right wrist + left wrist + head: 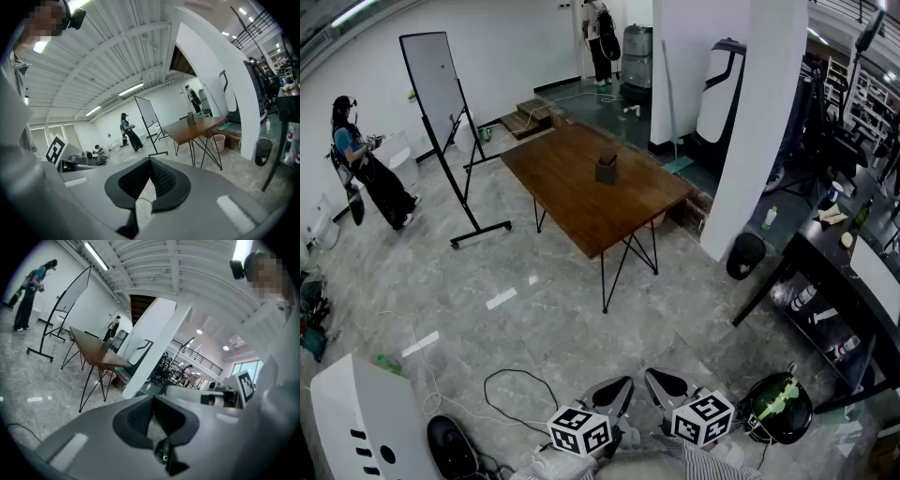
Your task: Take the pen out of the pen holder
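Both closed, empty: left tool (614, 387), right tool (667, 382), held low near body. Pen holder (607, 169) stood on table (581, 211), well apart across floor; pen too small to tell. Risks: jaws not opened before reach could knock holder over; loose cable (508, 394) underfoot could snag step.

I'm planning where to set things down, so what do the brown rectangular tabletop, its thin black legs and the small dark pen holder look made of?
Brown tabletop: looks like wood, satin, streaked grain.
Thin black legs: probably metal rod, slim hairpin shape.
Dark pen holder: too small to tell; dull, no gloss.
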`<act>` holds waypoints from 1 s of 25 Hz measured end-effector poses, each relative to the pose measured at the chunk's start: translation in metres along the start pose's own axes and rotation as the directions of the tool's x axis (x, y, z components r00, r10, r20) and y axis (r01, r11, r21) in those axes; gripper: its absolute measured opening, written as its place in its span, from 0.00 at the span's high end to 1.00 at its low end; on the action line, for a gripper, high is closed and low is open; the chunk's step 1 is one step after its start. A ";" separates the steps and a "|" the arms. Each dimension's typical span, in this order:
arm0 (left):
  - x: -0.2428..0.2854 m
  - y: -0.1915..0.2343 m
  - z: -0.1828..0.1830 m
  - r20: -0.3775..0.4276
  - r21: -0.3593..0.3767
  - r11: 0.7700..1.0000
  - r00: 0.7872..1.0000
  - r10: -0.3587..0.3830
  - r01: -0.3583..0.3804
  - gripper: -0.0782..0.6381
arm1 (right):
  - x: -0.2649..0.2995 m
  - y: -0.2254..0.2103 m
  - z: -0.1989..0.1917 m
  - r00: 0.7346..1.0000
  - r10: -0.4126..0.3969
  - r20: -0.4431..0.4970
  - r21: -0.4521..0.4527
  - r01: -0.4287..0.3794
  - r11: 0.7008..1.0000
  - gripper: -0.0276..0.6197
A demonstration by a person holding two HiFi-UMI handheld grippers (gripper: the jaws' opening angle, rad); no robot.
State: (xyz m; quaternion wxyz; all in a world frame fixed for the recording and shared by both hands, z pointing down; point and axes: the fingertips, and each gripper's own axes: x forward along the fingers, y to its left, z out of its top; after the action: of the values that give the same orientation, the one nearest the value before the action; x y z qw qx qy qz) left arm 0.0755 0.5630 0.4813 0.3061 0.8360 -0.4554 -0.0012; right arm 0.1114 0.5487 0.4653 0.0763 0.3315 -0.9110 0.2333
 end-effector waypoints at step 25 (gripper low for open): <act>0.161 0.151 0.162 0.060 -0.027 0.998 0.997 -0.048 0.050 0.88 | 0.198 -0.138 0.109 0.999 -0.009 -0.044 -0.005 0.008 1.000 0.96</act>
State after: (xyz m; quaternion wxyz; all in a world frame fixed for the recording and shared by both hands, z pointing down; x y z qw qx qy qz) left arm 0.0097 0.2974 0.4716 0.3042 0.8421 -0.4436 -0.0400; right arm 0.0490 0.2920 0.4787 0.0980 0.3300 -0.9082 0.2380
